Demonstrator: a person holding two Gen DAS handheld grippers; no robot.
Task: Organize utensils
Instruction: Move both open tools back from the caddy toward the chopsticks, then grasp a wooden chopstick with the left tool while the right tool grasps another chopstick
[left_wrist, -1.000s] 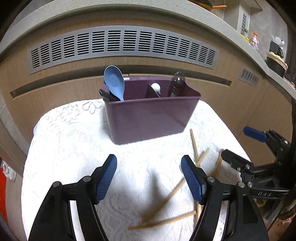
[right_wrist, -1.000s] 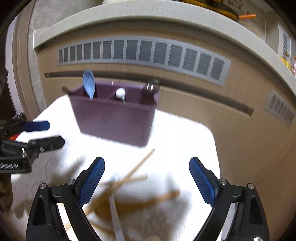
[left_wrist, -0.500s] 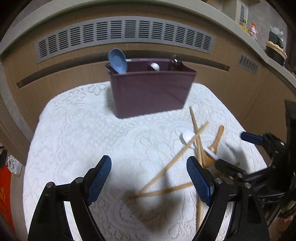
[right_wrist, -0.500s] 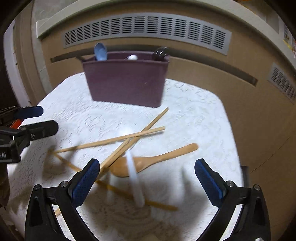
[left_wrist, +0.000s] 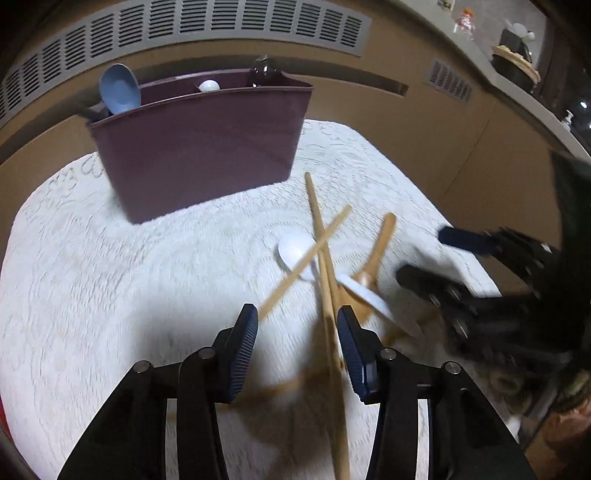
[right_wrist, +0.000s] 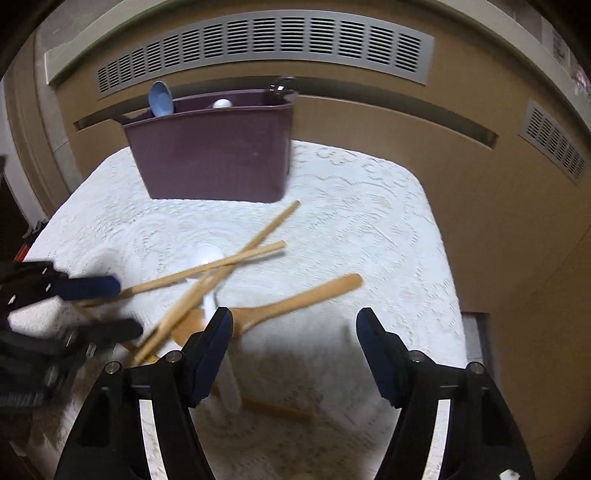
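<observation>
In front of dark purple plastic caddy, on white lace cloth: I see crossed wooden chopsticks, white plastic spoon, wooden spoon. My left gripper spread, straddling one chopstick, not pinching. My right gripper spread, empty, near wooden spoon handle.

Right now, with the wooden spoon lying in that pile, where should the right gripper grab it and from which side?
Take the wooden spoon by its free handle end, coming down from above with the right gripper. That end lies bare on the white cloth, while the bowl sits under the chopsticks and white spoon.
</observation>
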